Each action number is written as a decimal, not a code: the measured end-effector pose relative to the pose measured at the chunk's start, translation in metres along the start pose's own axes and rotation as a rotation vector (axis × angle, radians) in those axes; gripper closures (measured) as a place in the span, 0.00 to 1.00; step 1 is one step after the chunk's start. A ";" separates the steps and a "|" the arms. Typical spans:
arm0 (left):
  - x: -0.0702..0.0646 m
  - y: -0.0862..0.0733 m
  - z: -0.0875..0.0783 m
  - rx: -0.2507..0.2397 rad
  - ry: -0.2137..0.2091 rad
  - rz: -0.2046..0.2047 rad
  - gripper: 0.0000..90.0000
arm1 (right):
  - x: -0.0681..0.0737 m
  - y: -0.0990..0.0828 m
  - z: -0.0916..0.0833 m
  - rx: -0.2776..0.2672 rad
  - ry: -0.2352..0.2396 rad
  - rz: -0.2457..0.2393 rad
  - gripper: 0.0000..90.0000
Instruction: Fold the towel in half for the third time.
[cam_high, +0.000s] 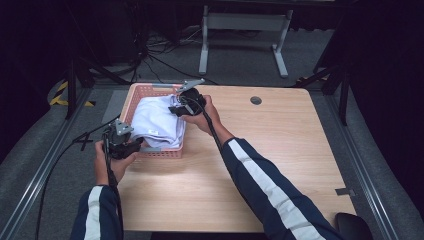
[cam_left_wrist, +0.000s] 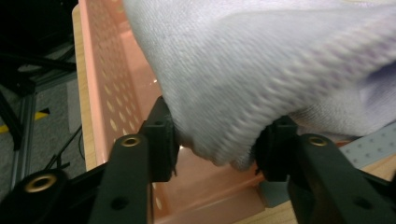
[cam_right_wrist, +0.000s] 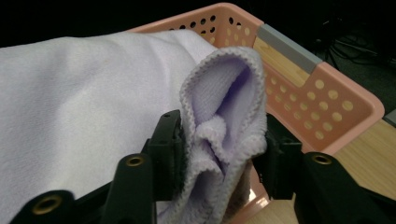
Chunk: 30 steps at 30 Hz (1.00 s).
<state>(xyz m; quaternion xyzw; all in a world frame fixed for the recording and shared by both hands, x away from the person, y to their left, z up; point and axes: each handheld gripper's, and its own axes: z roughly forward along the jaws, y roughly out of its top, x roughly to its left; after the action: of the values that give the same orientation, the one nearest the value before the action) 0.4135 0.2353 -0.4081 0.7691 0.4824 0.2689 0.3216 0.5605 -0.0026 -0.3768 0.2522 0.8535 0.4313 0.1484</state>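
A pale lilac-white cloth (cam_high: 157, 120) lies heaped in a pink perforated basket (cam_high: 150, 88) at the table's far left. My left gripper (cam_high: 139, 146) is at the basket's near corner. In the left gripper view a bulge of the cloth (cam_left_wrist: 261, 60) hangs between the jaws of the gripper (cam_left_wrist: 217, 142), above the basket wall (cam_left_wrist: 100, 84), loose and not pinched. My right gripper (cam_high: 176, 110) is over the basket's far right side. In the right gripper view a puffed fold of cloth (cam_right_wrist: 224, 93) sits between that gripper's (cam_right_wrist: 222, 154) parted jaws, in front of the basket rim (cam_right_wrist: 327, 98).
The basket stands on a light wooden table (cam_high: 260, 165) with a round cable hole (cam_high: 256, 100) near its far edge. A grey metal stand (cam_high: 245, 30) and cables lie on the floor beyond. A small metal bracket (cam_high: 345, 191) sits at the table's right edge.
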 end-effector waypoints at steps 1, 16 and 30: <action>0.000 -0.002 -0.001 -0.015 -0.003 -0.008 0.58 | -0.001 -0.002 0.000 0.003 -0.004 -0.001 0.57; -0.036 -0.002 -0.038 -0.218 -0.133 0.009 0.35 | 0.000 -0.021 -0.052 -0.007 -0.006 -0.114 0.47; -0.102 0.002 -0.047 -0.203 -0.321 0.152 0.31 | 0.003 -0.060 -0.114 0.032 0.015 -0.201 0.44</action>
<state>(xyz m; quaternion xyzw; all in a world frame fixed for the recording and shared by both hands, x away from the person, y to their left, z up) 0.3412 0.1525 -0.3866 0.7998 0.3361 0.2136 0.4491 0.4864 -0.1067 -0.3594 0.1645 0.8822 0.4024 0.1807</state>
